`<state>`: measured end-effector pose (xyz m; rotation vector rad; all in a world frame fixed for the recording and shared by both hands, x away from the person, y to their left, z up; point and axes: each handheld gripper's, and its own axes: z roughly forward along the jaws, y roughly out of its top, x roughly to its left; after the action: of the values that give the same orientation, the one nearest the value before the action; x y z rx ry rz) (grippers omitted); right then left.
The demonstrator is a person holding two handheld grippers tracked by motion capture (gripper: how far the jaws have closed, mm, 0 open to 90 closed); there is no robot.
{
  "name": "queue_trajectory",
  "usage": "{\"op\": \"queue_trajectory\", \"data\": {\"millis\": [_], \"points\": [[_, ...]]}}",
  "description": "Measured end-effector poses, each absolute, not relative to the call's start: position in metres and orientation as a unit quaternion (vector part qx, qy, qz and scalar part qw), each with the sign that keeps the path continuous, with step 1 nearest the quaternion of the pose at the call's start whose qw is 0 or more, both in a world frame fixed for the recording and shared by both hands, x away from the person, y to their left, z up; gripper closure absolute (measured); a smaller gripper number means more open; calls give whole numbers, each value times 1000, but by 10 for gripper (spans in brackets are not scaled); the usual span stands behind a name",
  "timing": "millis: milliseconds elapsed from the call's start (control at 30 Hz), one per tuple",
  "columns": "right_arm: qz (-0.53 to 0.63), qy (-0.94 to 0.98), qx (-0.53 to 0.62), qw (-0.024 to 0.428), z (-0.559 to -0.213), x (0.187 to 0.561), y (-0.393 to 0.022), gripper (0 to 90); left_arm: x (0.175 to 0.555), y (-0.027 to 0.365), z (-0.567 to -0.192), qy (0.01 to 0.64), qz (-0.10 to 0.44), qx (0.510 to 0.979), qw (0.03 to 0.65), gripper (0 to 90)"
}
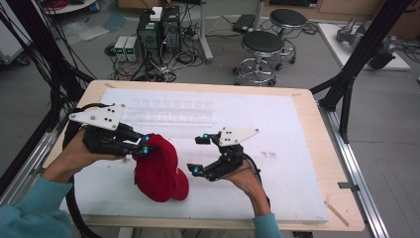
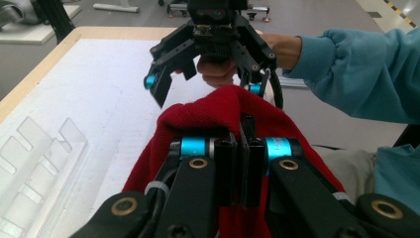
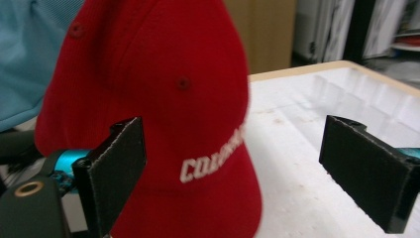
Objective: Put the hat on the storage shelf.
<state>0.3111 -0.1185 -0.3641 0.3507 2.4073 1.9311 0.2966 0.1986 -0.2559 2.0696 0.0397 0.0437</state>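
Left claw (image 1: 145, 147) clamped on the red cap (image 1: 159, 169); right claw (image 1: 198, 155) spread wide beside it.

The cap hung from the left claw's pinch on its crown, its brim touching the white foam sheet (image 1: 277, 148) near the desk's (image 1: 317, 106) front edge. That thin fold of cloth could have slipped loose, or the right claw might have knocked the cap while closing in. A clear plastic rack (image 1: 171, 111) lay behind; stools (image 1: 262, 47) and computers (image 1: 158, 29) stood on the floor beyond.

The left gripper (image 1: 143, 147) is clamped with its 2 jaws pressed together, its hand (image 1: 74, 153) wrapped around the body, forearm reaching in from the lower left. The right gripper (image 1: 198, 154) has its jaws spread wide, held by the right hand (image 1: 245, 178).
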Motion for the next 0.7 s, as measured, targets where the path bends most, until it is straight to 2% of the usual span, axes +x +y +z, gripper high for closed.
{"op": "queue_trajectory", "data": {"millis": [267,700], "points": [[612,786,83,-1,-358,316,-93,99,296,192,-258,10,15,863,505,872],[605,792,76,-20,-361,313,-81,100,296,182,-258,3,13,862,506,872]]}}
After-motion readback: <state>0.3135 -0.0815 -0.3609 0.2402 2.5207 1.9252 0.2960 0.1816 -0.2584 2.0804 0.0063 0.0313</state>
